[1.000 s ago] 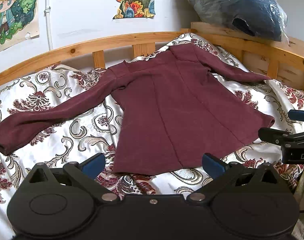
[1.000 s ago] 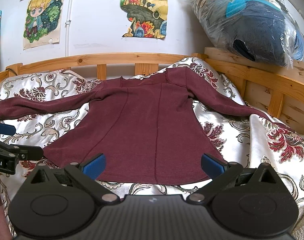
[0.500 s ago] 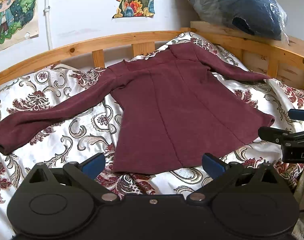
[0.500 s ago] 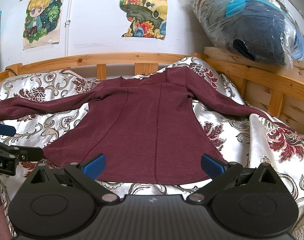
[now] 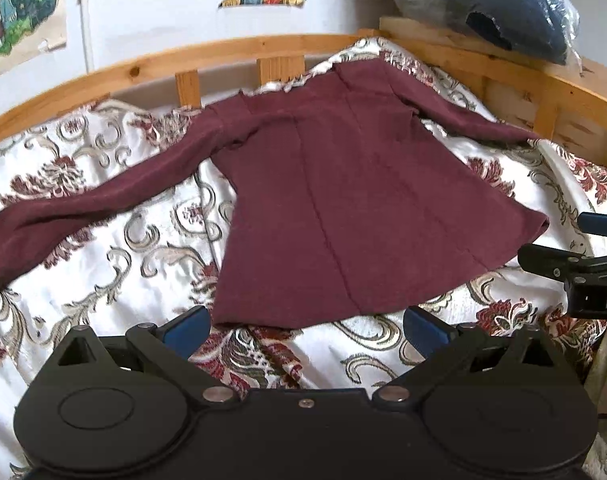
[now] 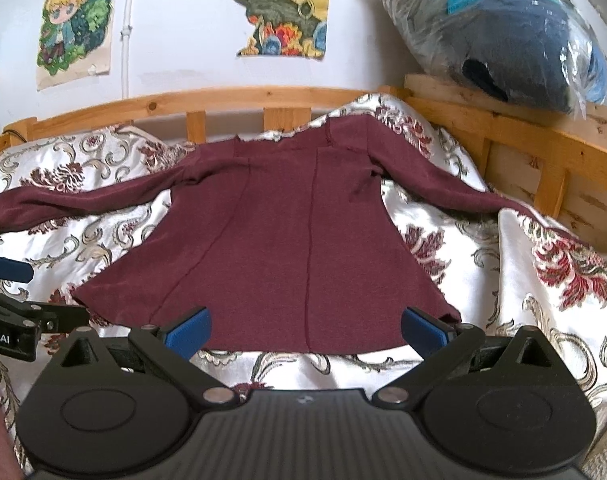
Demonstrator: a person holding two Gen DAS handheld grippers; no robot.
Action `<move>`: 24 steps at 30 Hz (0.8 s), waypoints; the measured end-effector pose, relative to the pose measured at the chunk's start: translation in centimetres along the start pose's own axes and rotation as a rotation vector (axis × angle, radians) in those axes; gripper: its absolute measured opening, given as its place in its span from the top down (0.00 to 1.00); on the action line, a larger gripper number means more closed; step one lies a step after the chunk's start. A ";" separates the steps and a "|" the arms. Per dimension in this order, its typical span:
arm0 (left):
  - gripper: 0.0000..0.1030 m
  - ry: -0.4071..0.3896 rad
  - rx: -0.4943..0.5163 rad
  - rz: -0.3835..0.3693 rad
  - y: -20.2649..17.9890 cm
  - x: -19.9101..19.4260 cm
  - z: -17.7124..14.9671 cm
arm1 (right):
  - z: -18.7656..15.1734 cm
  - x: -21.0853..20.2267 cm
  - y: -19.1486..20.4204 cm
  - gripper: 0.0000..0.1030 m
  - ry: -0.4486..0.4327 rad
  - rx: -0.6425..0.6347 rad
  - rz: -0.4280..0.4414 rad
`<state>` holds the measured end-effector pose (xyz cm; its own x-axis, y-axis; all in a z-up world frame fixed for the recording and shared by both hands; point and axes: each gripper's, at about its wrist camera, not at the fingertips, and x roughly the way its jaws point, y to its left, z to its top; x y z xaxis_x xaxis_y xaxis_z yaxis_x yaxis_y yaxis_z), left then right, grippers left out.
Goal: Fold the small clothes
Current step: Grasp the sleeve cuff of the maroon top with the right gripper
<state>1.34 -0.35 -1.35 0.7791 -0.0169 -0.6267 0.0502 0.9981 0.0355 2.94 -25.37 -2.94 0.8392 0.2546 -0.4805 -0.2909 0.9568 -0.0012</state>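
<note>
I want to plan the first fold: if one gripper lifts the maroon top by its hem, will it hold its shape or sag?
The maroon top will probably sag: it is thin knit lying limp, following the bedspread's bumps. Its long sleeves are spread wide, so they would likely trail and drag. The bedspread looks glossy, so a pushed hem may slide rather than crease.

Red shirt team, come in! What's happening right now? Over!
Left gripper open, empty, at the hem. Right gripper open, empty, at the hem too. Maroon shirt flat on the bedspread, sleeves out, unfolded. Nothing in the way.
</note>
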 end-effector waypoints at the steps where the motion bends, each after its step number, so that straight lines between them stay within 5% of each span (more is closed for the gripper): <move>1: 0.01 0.012 -0.005 0.001 0.1 0.2 0.0 | 0.0 0.2 -0.1 0.00 0.014 0.006 0.002; 13: 0.01 0.123 -0.192 0.080 3.1 3.1 4.7 | 1.1 1.9 -2.2 0.00 0.164 0.070 -0.099; 24: 0.01 0.146 -0.239 0.100 2.4 6.2 6.9 | 3.7 3.1 -6.1 0.00 0.178 0.141 -0.193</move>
<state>10.59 1.50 0.24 0.6736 0.0735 -0.7354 -0.1845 0.9803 -0.0710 9.05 -29.85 -1.18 0.7756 0.0496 -0.6292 -0.0571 0.9983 0.0083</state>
